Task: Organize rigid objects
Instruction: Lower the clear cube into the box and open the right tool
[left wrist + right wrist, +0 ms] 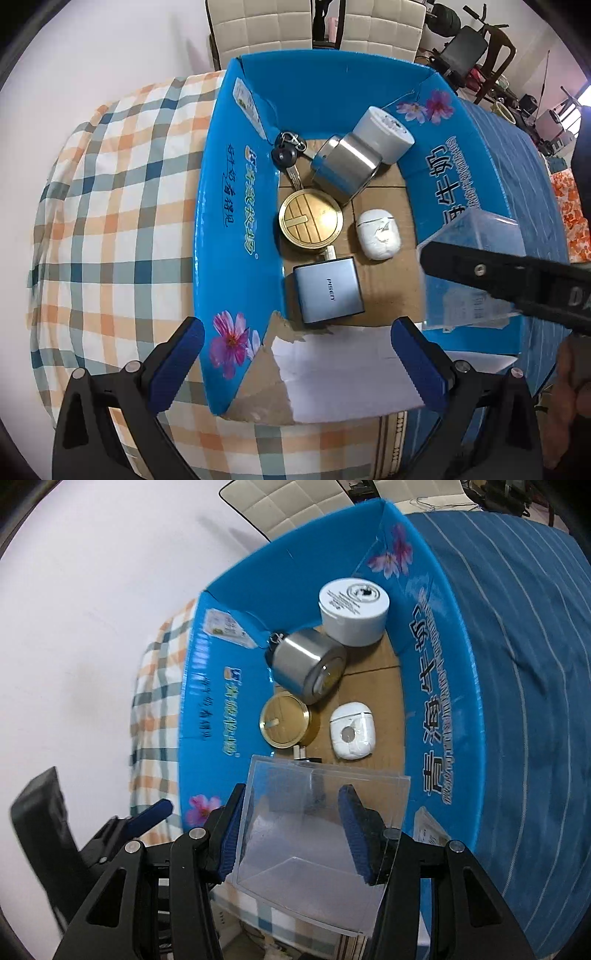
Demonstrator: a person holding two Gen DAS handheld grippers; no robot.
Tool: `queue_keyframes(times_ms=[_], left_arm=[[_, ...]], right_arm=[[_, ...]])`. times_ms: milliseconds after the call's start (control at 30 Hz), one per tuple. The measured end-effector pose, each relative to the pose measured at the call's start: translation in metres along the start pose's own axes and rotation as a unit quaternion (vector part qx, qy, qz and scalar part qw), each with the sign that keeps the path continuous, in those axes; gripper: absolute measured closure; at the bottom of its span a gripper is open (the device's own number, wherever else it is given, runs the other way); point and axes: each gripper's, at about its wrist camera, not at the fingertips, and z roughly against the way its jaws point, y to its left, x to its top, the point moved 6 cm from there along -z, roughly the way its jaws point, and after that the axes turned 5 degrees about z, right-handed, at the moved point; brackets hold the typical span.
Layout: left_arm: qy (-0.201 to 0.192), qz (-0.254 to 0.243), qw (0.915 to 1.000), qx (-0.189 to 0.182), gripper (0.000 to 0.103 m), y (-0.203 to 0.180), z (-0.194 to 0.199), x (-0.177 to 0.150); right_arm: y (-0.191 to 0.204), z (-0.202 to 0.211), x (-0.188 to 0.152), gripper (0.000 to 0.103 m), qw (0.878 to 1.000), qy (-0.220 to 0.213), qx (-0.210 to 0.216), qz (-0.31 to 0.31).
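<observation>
A blue cardboard box [236, 206] lies open on the table. Inside it are a white jar [384, 134], a steel tin [345, 168], black keys [288, 151], a gold round lid [310, 218], a white earbud case [378, 232] and a grey charger [328, 290]. My right gripper [291, 812] is shut on a clear plastic box [314, 827], held above the near right of the blue box [436, 709]; it also shows in the left wrist view [476, 236]. My left gripper [297, 332] is open and empty over the box's near torn flap.
A checked cloth [110, 221] covers the table left of the box, a blue striped cloth [524, 664] the right. Padded chairs [266, 29] stand behind. Exercise gear and clutter [480, 51] sit at far right.
</observation>
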Motion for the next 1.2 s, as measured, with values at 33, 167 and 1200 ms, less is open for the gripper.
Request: queue_keyframes(times_ms=[33, 167, 1200], left_arm=[[0.001, 0.000, 1.0000, -0.002, 0.000, 0.000, -0.002, 0.000], [0.002, -0.009, 0.9999, -0.009, 0.000, -0.003, -0.008, -0.001], [-0.006, -0.018, 0.9997, -0.016, 0.000, -0.004, -0.007, -0.003]], right_arm=[[-0.001, -0.006, 0.001, 0.051, 1.000, 0.000, -0.005, 0.001], [-0.008, -0.023, -0.002, 0.051, 1.000, -0.004, -0.027, 0.009], [-0.012, -0.081, 0.002, 0.030, 0.997, 0.028, -0.071, 0.025]])
